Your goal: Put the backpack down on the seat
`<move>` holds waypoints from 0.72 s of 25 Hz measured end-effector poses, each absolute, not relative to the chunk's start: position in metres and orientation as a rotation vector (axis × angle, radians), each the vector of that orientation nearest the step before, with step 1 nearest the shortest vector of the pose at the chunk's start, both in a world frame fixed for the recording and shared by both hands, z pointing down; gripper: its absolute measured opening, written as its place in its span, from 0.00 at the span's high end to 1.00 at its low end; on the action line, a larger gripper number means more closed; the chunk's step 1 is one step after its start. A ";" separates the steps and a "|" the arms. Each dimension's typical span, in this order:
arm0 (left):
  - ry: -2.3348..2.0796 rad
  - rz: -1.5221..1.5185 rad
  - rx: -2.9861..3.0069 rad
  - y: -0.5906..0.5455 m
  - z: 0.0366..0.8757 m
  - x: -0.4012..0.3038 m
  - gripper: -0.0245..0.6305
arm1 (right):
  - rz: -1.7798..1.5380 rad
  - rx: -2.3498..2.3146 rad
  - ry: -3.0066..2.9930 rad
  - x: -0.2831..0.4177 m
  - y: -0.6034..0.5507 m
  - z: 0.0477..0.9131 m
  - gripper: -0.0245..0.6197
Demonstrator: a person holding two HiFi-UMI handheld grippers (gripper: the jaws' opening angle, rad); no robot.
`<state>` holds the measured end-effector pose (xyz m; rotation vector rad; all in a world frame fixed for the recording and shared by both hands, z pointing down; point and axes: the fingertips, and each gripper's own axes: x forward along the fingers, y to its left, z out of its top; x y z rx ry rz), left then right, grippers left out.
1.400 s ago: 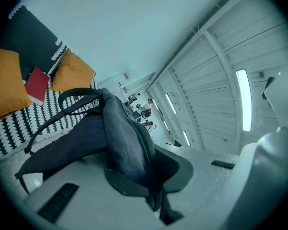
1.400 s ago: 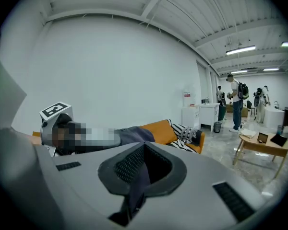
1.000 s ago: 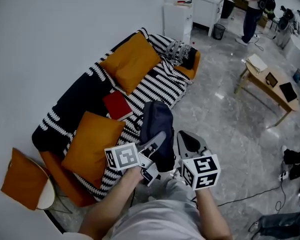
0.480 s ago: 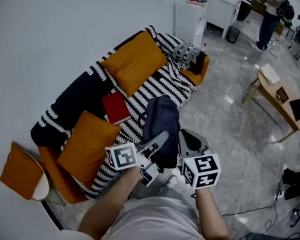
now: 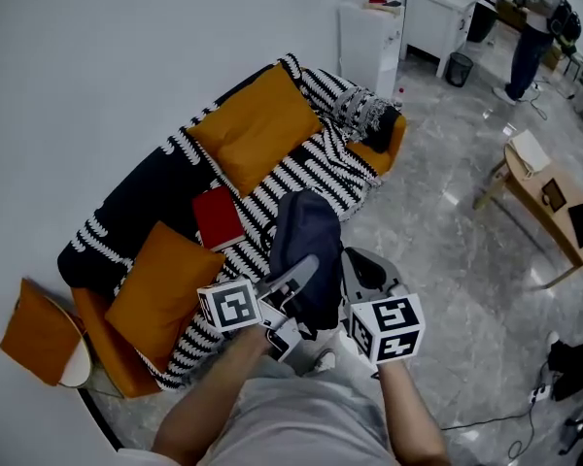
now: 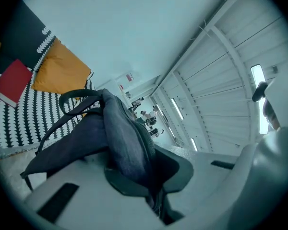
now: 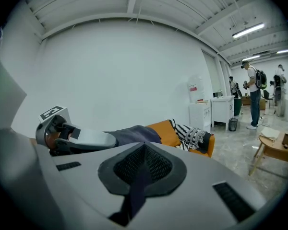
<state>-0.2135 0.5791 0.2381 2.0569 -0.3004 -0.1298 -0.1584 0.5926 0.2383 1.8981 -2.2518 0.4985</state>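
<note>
Left gripper: jaws pinched tight on backpack fabric.
Right gripper: jaws closed on its dark strap.
Backpack: in the air, just before the sofa seat.
Change: the view has shifted slightly and the bag is still carried, so lowering remains.

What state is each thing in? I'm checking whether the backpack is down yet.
backpack: held up in the air, not yet on the sofa
left gripper: shut on the backpack's fabric
right gripper: shut on a backpack strap
red book: closed, lying flat on the seat
</note>
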 end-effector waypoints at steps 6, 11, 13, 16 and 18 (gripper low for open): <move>-0.317 -0.133 2.039 0.565 0.246 -0.197 0.95 | 0.513 1.878 -2.256 -0.143 0.580 0.245 0.96; -0.316 -0.148 2.026 0.540 0.250 -0.188 0.95 | 0.501 1.868 -2.245 -0.134 0.559 0.251 0.96; -0.306 -0.154 2.022 0.527 0.253 -0.181 0.95 | 0.492 1.869 -2.234 -0.127 0.546 0.253 0.96; -0.291 -0.149 2.016 0.502 0.258 -0.173 0.95 | 0.497 1.881 -2.217 -0.117 0.521 0.256 0.96; -0.288 -0.144 2.010 0.480 0.261 -0.170 0.95 | 0.504 1.884 -2.211 -0.113 0.499 0.258 0.96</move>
